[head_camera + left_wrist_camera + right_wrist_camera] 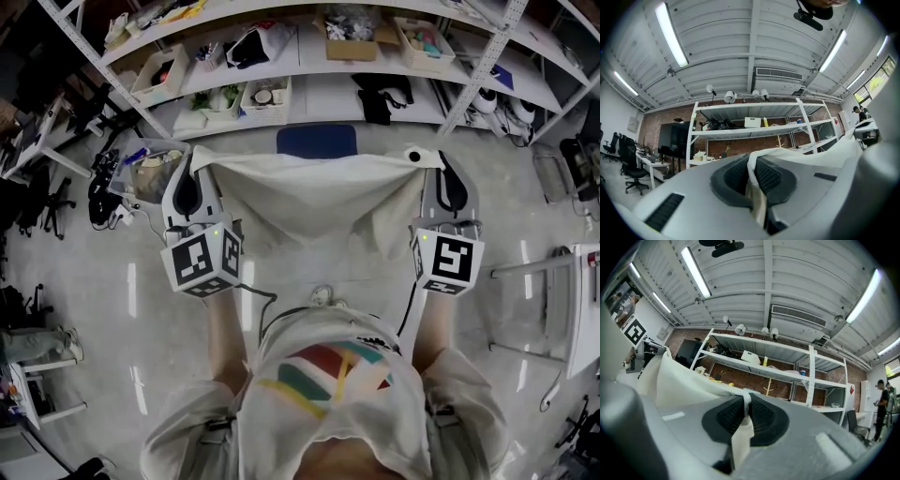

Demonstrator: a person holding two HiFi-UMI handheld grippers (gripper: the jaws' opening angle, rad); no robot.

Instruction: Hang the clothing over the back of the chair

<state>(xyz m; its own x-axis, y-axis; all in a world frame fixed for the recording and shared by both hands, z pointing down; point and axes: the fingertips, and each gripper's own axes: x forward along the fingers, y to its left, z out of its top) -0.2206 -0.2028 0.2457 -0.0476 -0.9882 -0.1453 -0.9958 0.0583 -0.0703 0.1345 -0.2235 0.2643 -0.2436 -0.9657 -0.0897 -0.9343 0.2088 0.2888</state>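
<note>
Beyond the person's shirt (328, 375), the left gripper (200, 167) and right gripper (429, 161) each pinch 1 top corner of the cream clothing (309, 202), stretched side to side. The blue chair (317, 141) lies just beyond its top edge, centred between both.

The right gripper (746, 414) has its jaws pinched on a fold of cream clothing (680, 386), which stretches away to its left; ahead stands a metal shelf rack (779, 369), perhaps holding boxes
</note>
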